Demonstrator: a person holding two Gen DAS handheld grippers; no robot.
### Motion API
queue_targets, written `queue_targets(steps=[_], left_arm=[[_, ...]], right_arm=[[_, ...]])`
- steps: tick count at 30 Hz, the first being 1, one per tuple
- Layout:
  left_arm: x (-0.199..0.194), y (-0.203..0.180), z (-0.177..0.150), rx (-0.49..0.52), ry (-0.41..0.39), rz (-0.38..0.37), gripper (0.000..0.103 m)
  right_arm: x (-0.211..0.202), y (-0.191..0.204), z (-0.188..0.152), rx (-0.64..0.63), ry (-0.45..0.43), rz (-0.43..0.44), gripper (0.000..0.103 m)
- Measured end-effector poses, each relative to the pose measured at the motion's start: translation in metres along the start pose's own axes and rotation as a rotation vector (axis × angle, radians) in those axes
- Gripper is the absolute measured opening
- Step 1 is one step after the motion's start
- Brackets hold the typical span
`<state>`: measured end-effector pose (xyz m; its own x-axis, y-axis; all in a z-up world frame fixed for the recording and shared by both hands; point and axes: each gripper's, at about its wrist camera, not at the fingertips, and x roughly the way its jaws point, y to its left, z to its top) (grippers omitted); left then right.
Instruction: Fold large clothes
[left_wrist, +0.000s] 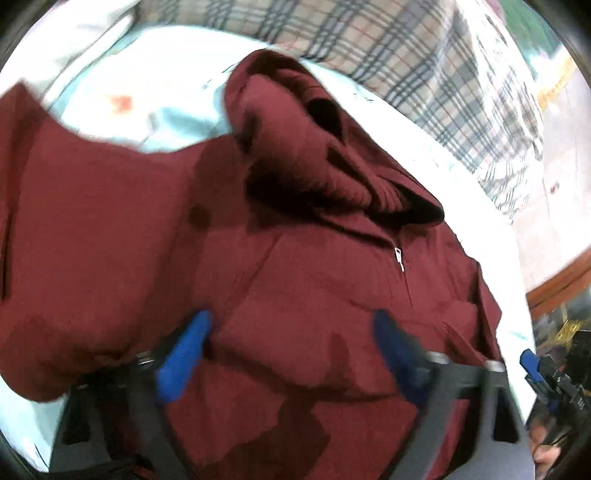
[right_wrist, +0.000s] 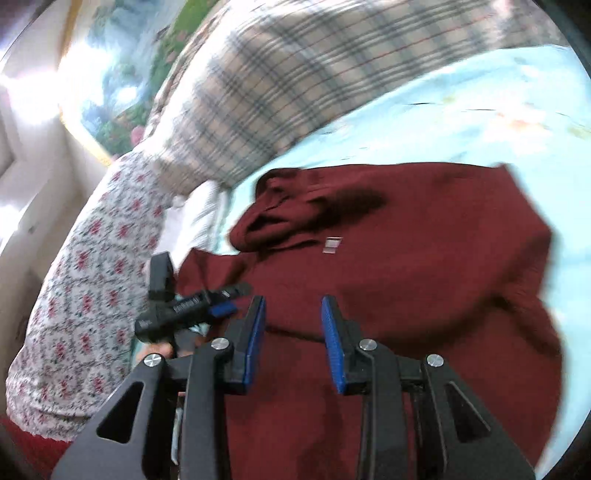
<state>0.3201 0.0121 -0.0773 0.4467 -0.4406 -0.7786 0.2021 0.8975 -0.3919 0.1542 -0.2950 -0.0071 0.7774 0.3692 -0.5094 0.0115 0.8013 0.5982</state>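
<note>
Maroon zip hoodie (left_wrist: 295, 258) lies front-up on the pale blue bedsheet (left_wrist: 166, 110), hood bunched, one sleeve across the body, main folds apparently pending; left gripper (left_wrist: 291, 332) and right gripper (right_wrist: 293, 314) hover released, holding nothing.

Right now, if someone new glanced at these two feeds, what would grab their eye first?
The big maroon hooded zip-up jacket spread across the pale blue bedsheet fills both views, hood bunched at its top and the silver zipper pull at the collar. Behind it lies a plaid pillow. Both blue-padded grippers hover over it, left gripper and right gripper, jaws apart with nothing between them.
</note>
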Motion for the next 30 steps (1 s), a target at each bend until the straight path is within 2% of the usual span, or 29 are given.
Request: queue_targets(steps=[1,2,3,5,6,7,9,11,14,19,21,22,23,26,28,30], left_arm=[[0.003,-0.006,0.003,0.028,0.004,-0.002,0.035],[0.007,-0.011,0.004,0.045,0.016,-0.019,0.009],[0.007,-0.014,0.003,0.049,0.014,-0.025,0.010],[-0.016,-0.023,-0.001,0.066,-0.086,0.040,0.009],[-0.037,-0.023,-0.004,0.056,-0.170,0.053,0.009],[-0.054,-0.020,-0.007,0.038,-0.221,0.061,0.009],[-0.071,-0.005,-0.012,-0.013,-0.274,0.107,0.009],[-0.070,0.015,-0.016,-0.073,-0.254,0.131,0.009],[-0.057,0.035,-0.022,-0.141,-0.192,0.110,0.009],[-0.063,0.042,-0.025,-0.205,-0.211,0.064,0.009],[-0.068,0.037,-0.021,-0.194,-0.202,0.055,0.009],[-0.073,0.031,-0.019,-0.183,-0.202,0.061,0.009],[-0.080,0.029,-0.019,-0.188,-0.211,0.058,0.009],[-0.096,0.027,-0.018,-0.249,-0.239,-0.002,0.008],[-0.090,0.032,-0.020,-0.290,-0.223,0.011,0.008],[-0.070,0.038,-0.023,-0.308,-0.170,0.045,0.007]], right_arm=[[-0.005,-0.007,-0.003,0.018,-0.009,-0.019,0.032],[-0.012,-0.015,-0.005,0.036,-0.021,-0.038,0.032],[-0.017,-0.023,-0.006,0.051,-0.031,-0.061,0.032],[-0.027,-0.036,-0.004,0.071,-0.046,-0.103,0.032],[-0.034,-0.044,-0.002,0.079,-0.059,-0.146,0.032],[-0.040,-0.049,0.000,0.080,-0.067,-0.165,0.032],[-0.049,-0.060,0.008,0.086,-0.088,-0.216,0.032],[-0.049,-0.072,0.017,0.084,-0.084,-0.261,0.032],[-0.032,-0.086,0.030,0.077,-0.032,-0.300,0.032],[0.021,-0.101,0.048,0.050,0.100,-0.324,0.033],[0.040,-0.109,0.051,0.045,0.150,-0.310,0.032],[0.043,-0.112,0.050,0.050,0.158,-0.291,0.027],[0.041,-0.118,0.054,0.072,0.152,-0.269,0.007],[0.015,-0.128,0.062,0.121,0.086,-0.240,0.006],[0.006,-0.136,0.064,0.145,0.085,-0.243,0.005],[0.009,-0.144,0.062,0.159,0.122,-0.265,0.006]])
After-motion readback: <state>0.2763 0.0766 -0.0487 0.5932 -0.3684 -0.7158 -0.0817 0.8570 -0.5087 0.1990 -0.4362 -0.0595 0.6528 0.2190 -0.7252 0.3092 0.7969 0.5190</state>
